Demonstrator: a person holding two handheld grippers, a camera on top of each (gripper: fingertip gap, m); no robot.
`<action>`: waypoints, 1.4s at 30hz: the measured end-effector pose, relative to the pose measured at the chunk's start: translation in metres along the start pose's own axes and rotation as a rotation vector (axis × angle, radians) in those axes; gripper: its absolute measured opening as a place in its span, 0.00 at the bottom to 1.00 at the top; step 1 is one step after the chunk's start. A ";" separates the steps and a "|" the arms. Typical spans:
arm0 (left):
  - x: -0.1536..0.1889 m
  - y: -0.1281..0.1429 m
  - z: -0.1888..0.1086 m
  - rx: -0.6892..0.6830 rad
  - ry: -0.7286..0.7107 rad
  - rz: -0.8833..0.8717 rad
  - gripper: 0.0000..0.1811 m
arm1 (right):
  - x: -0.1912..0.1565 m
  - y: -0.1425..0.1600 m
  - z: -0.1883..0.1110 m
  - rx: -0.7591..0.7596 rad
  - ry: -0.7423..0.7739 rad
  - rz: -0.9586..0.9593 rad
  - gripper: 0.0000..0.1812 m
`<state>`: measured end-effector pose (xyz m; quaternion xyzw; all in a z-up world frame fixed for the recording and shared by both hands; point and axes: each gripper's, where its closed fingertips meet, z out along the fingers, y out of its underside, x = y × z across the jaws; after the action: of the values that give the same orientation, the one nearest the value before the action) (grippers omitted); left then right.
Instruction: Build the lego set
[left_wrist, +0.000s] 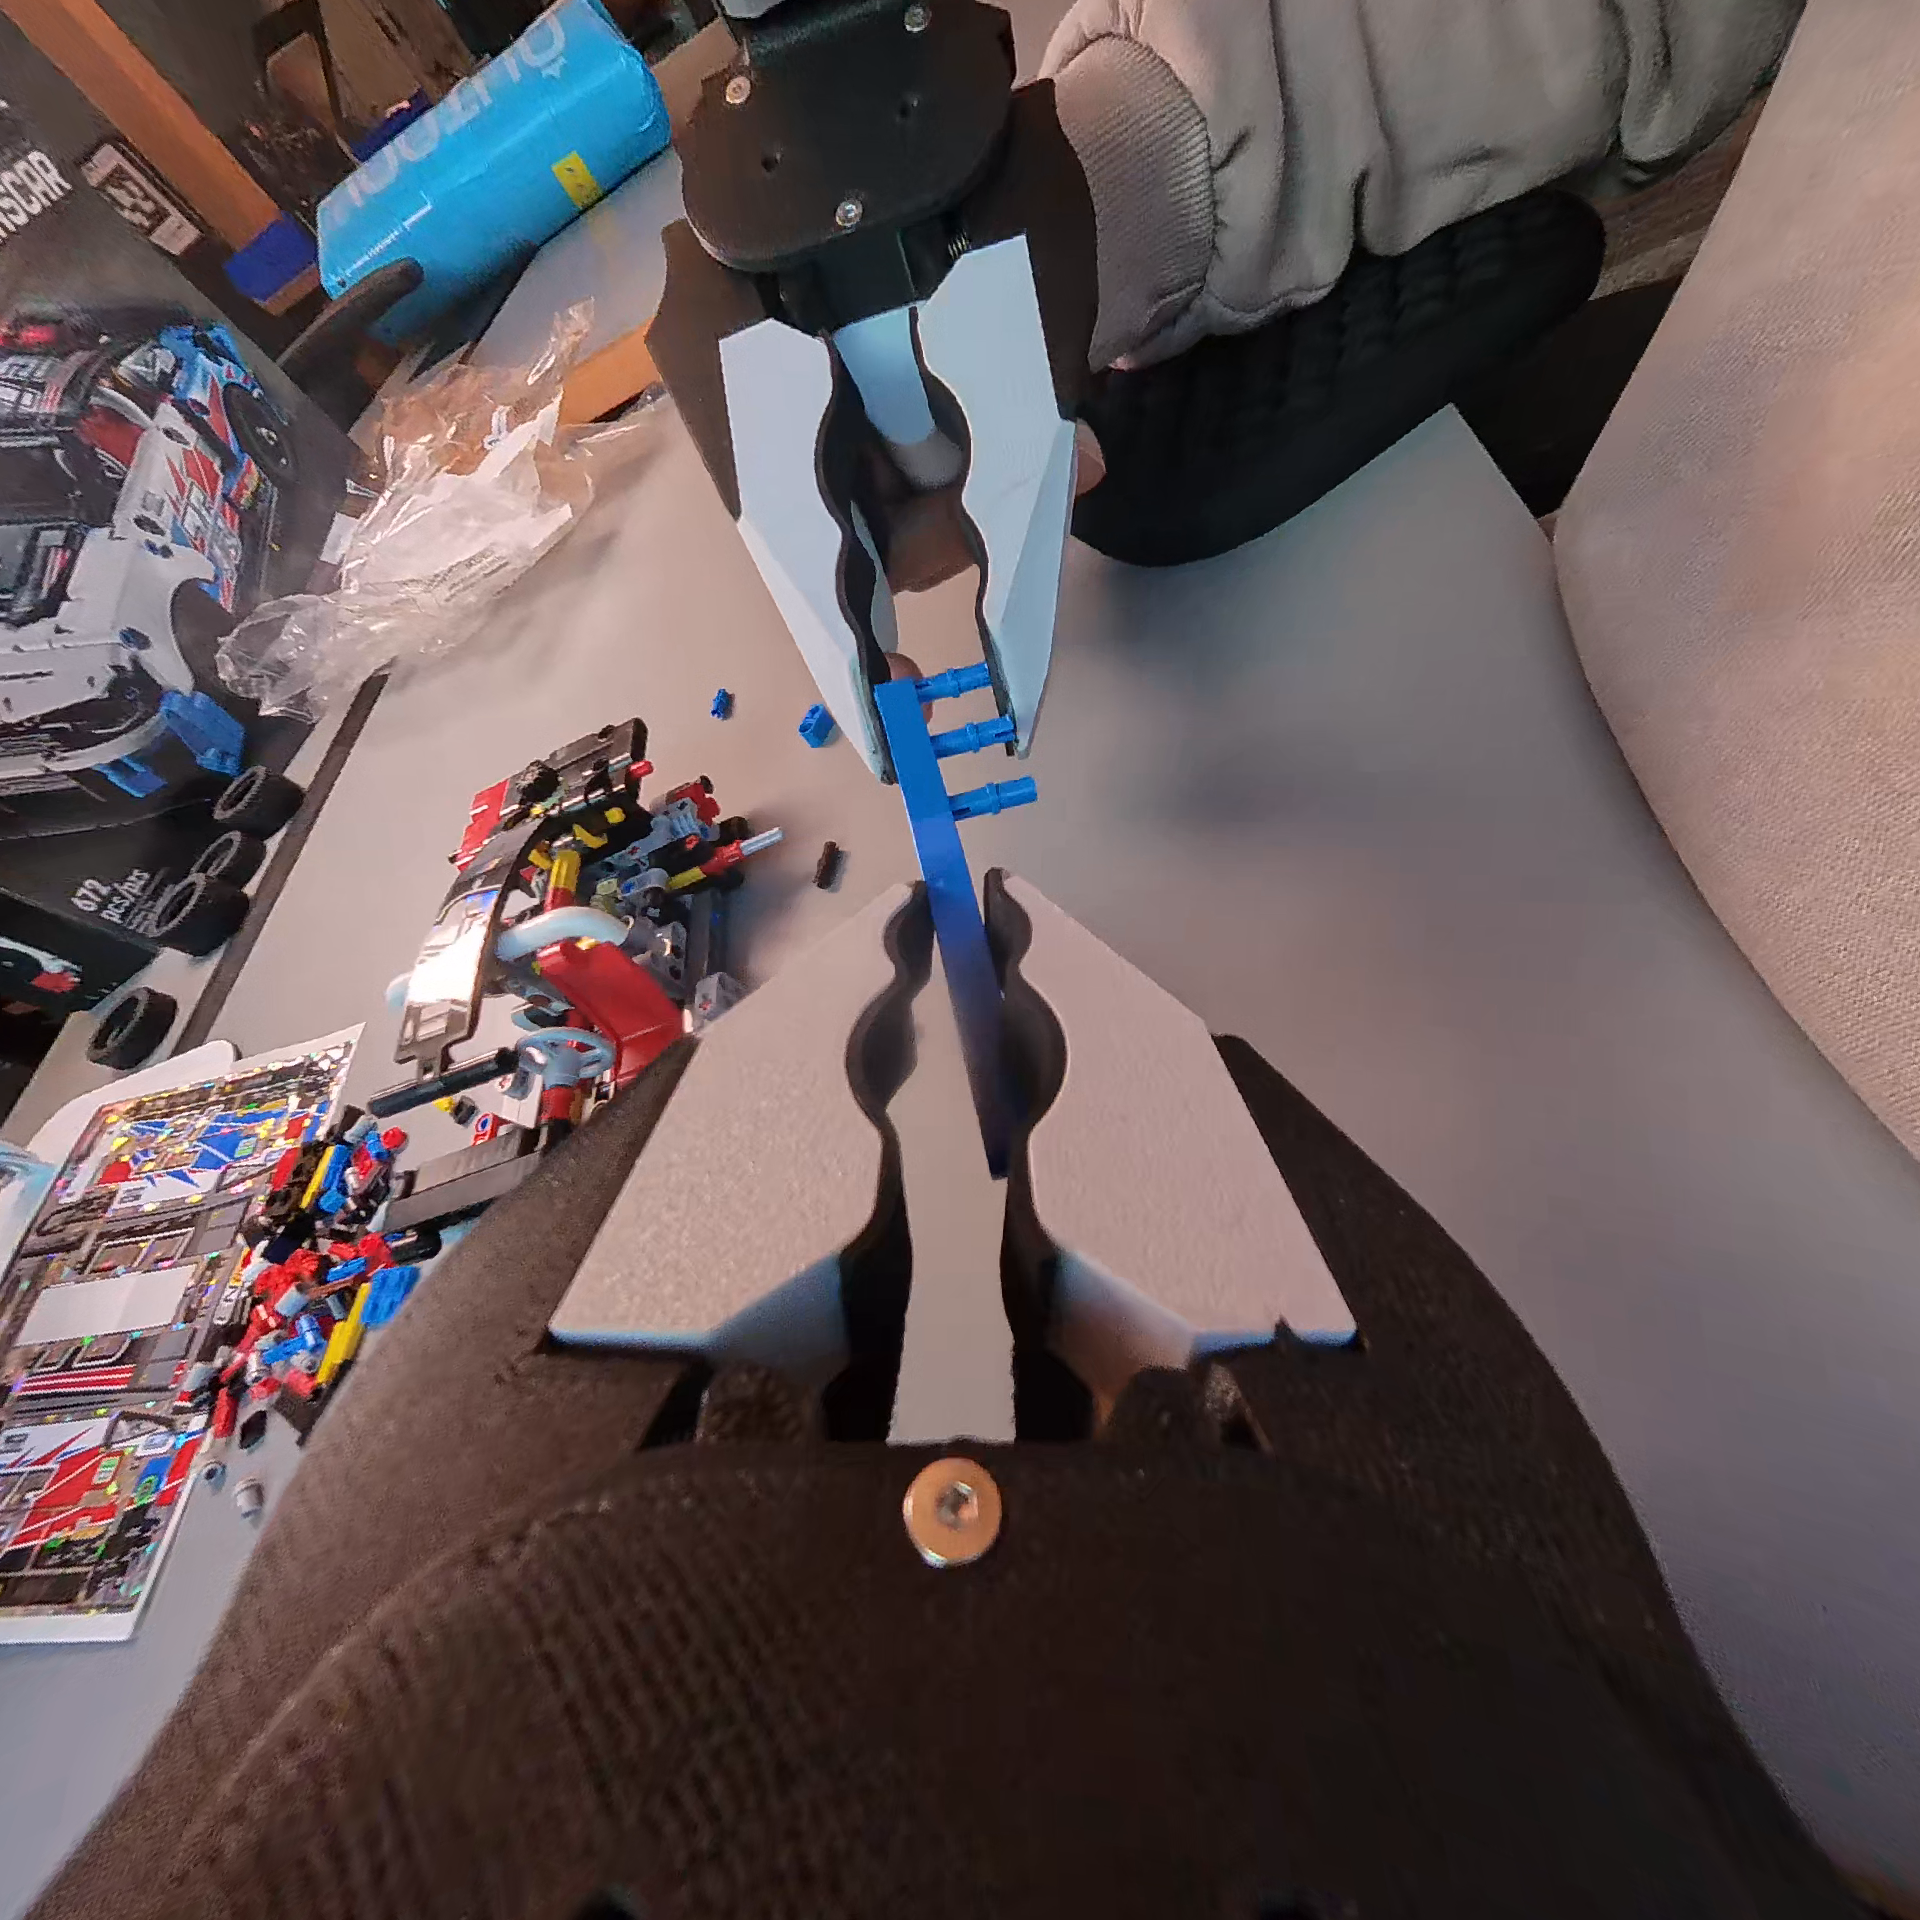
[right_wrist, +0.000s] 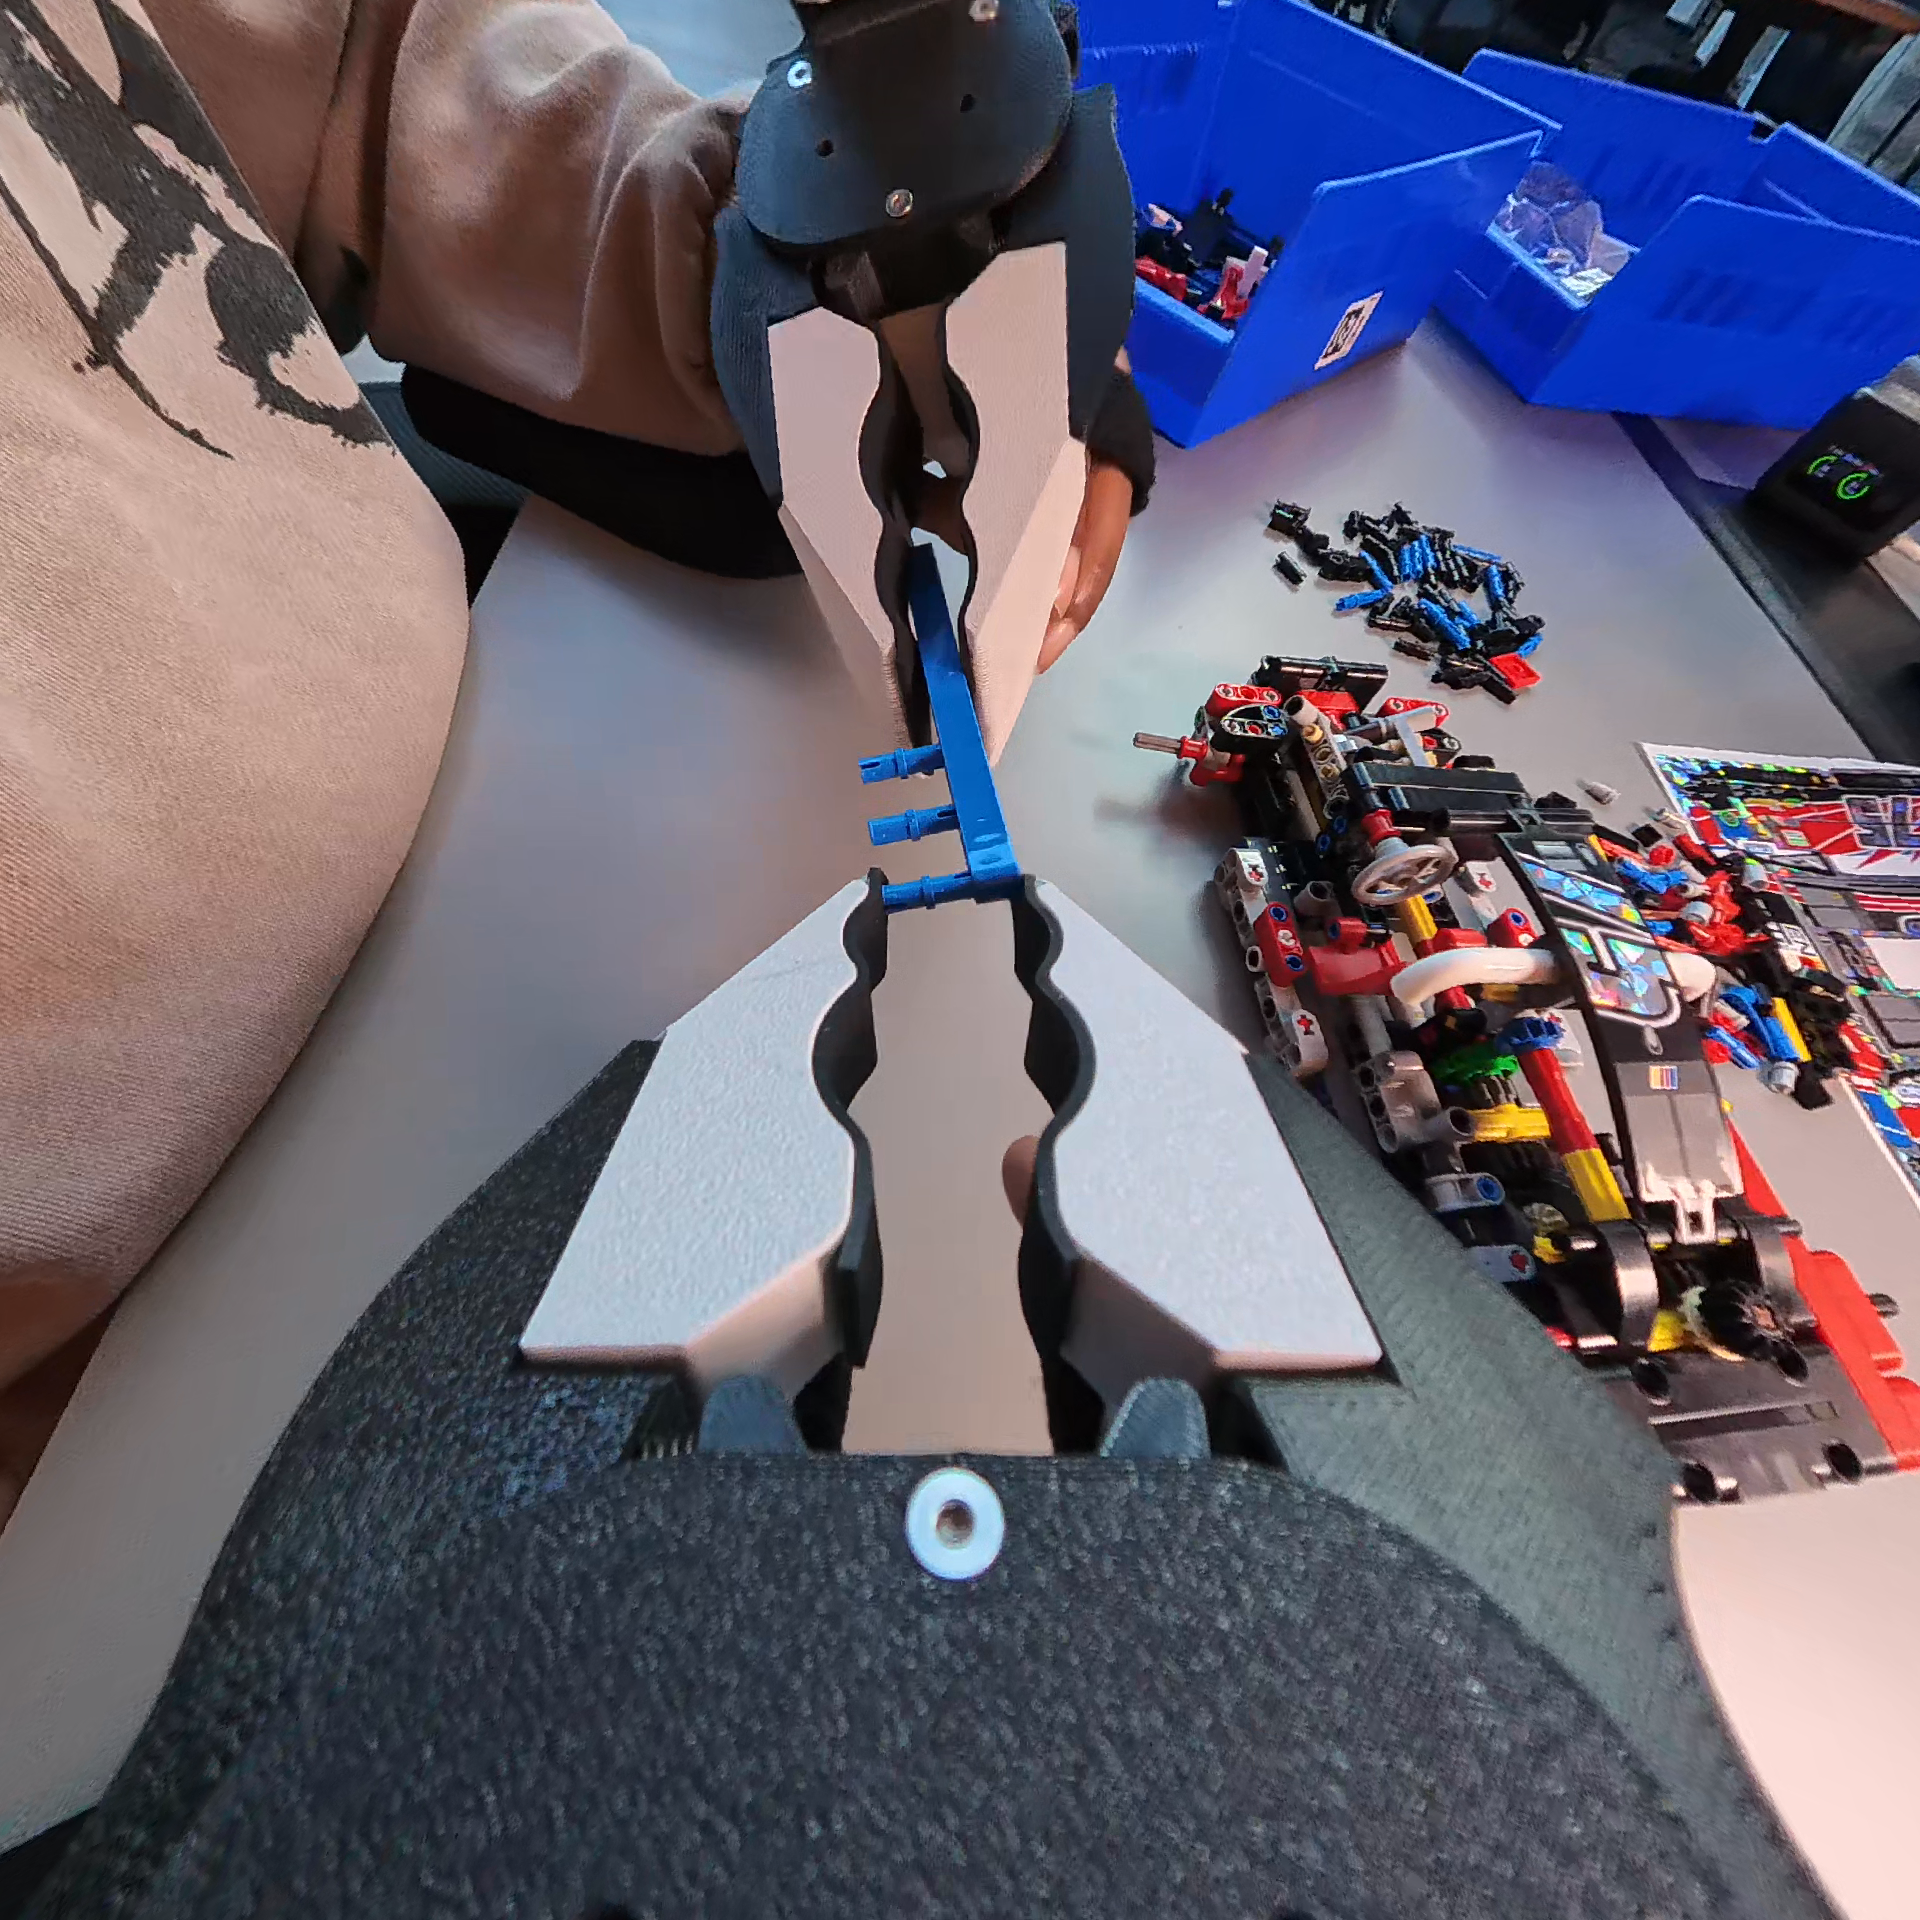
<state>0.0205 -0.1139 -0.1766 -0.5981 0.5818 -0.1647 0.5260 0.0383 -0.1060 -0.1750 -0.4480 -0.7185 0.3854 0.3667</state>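
The left tongs (left_wrist: 954, 883) are squeezing one end of a long blue beam (left_wrist: 951, 883), holding it up above the table (left_wrist: 1299, 779). Three blue pins (left_wrist: 977, 732) are sticking out sideways from the beam's other end. The right tongs (right_wrist: 951, 883) are sitting at that far end with their tips around the last pin, with a gap between the two fingers; whether they are pinching it is too hard to tell. A half-built car (right_wrist: 1455, 1039) is lying on the table beside the beam. Loose pieces (right_wrist: 1423, 592) are lying past the car, and blue bins (right_wrist: 1351, 229) are standing behind those
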 end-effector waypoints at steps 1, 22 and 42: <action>-0.003 0.000 0.000 -0.011 -0.029 0.018 0.04 | 0.002 0.000 -0.001 0.004 0.013 -0.003 0.12; 0.006 0.013 0.006 -0.097 0.014 0.054 0.04 | -0.008 0.014 0.004 -0.051 -0.013 -0.049 0.06; -0.028 -0.046 -0.010 0.380 -0.037 -0.366 0.03 | 0.012 -0.060 -0.017 0.437 -0.026 0.216 0.14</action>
<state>0.0285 -0.1043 -0.1236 -0.5866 0.4128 -0.3524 0.6011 0.0269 -0.1091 -0.1124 -0.4272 -0.5706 0.5745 0.4023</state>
